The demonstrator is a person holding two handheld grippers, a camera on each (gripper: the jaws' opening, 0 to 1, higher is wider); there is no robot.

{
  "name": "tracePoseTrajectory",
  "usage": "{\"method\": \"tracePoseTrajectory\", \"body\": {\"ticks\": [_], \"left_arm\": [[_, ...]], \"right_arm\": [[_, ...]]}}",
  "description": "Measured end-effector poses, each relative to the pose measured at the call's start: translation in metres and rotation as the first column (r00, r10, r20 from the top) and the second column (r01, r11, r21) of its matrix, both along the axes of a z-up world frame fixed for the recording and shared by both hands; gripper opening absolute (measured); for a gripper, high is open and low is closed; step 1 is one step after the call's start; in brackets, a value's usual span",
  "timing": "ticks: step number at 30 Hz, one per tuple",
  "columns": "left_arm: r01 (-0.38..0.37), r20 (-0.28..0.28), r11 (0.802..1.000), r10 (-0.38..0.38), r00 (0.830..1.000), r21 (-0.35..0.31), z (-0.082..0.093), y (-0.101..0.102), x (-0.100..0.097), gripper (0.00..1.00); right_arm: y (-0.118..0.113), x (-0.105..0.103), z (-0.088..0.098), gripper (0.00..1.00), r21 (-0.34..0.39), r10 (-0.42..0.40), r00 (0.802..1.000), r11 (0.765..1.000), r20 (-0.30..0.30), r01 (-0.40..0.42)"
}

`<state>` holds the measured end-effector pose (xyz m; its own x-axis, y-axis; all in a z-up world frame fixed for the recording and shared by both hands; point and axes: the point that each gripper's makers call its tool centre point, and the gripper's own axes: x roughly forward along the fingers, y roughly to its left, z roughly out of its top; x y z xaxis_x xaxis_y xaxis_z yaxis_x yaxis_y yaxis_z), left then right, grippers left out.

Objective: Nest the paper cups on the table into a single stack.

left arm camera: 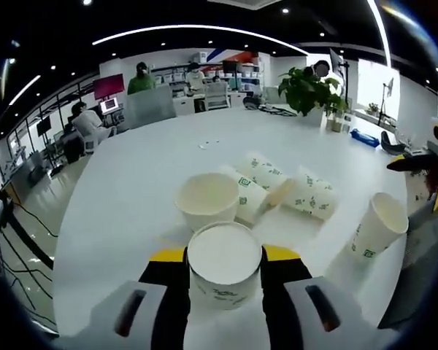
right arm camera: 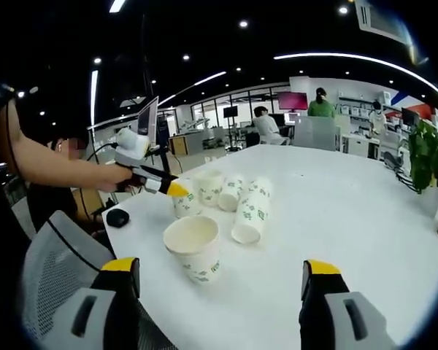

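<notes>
A: Why is the left tool (left arm camera: 225,281) carrying that cup (left arm camera: 224,271) upright?

B: My guess is so it can drop mouth-up into another one. Its jaws are closed against the cup's sides, and the open cup (left arm camera: 207,198) standing just beyond it looks like the likely target. In the right gripper view you see the same left tool (right arm camera: 177,190) out at the far left of the surface, a hand (right arm camera: 115,176) behind it, yellow tip against a cup (right arm camera: 187,202).

A: And the rest of the cups?

B: Two or three lie on their sides (left arm camera: 286,187) beyond the upright one, touching each other, so they would need righting or sliding in sideways. Another cup (left arm camera: 378,226) stands tilted off to the right, well apart.

A: The right tool (right arm camera: 223,281)?

B: Jaws spread wide, holding nothing. One upright cup (right arm camera: 193,247) sits near, between them but untouched.

A: And the setting?

B: A big white round surface (left arm camera: 168,149), mostly bare, a potted plant (left arm camera: 310,89) at its far right. Open office around it: desks, screens, people seated, ceiling light strips.
</notes>
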<state>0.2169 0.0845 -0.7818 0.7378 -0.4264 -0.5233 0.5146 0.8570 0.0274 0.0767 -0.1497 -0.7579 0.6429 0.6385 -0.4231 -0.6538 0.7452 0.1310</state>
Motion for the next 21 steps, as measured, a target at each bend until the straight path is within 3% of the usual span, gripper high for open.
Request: {"method": "tracePoseTrajectory", "body": {"ticks": [6, 15, 21], "left_arm": [[-0.013, 0.009, 1.000, 0.013, 1.000, -0.022, 0.005, 0.001, -0.009, 0.36], [0.001, 0.037, 1.000, 0.000, 0.999, -0.022, 0.029, -0.006, -0.021, 0.36], [0.035, 0.073, 0.998, -0.031, 0.997, -0.048, 0.058, -0.023, -0.034, 0.36]], "right_arm": [[-0.001, 0.001, 0.000, 0.93, -0.001, -0.003, 1.000, 1.000, -0.002, 0.003], [0.002, -0.002, 0.002, 0.93, 0.000, 0.010, 1.000, 1.000, -0.001, -0.010], [0.004, -0.002, 0.005, 0.91, 0.005, 0.018, 1.000, 1.000, 0.012, -0.018]]}}
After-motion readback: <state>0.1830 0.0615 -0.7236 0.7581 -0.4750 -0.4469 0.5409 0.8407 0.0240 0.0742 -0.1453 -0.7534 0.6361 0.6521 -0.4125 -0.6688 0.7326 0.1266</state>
